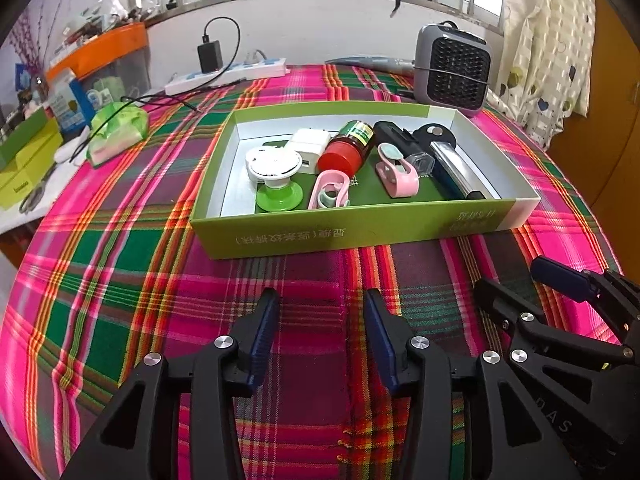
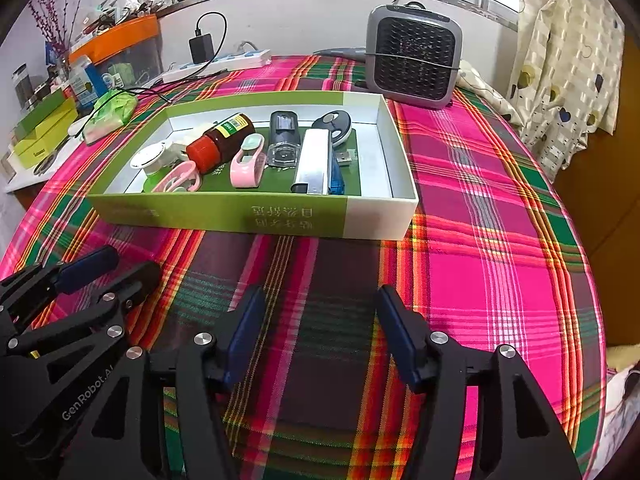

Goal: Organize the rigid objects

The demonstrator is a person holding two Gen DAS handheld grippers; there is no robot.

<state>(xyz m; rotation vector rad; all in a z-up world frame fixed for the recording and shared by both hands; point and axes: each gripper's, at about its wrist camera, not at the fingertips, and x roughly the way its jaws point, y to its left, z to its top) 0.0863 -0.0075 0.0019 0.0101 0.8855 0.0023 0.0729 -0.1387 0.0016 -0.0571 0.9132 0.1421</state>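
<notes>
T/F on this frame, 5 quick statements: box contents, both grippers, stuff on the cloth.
1. Both the left gripper and the right gripper are empty. True.
2. The brown bottle stands upright in the green box. False: it lies on its side.
3. Two pink clips are in the box. True.
4. The grey heater sits inside the box. False: it stands behind it on the plaid cloth.
5. The bottle's cap is blue. False: red.
</notes>
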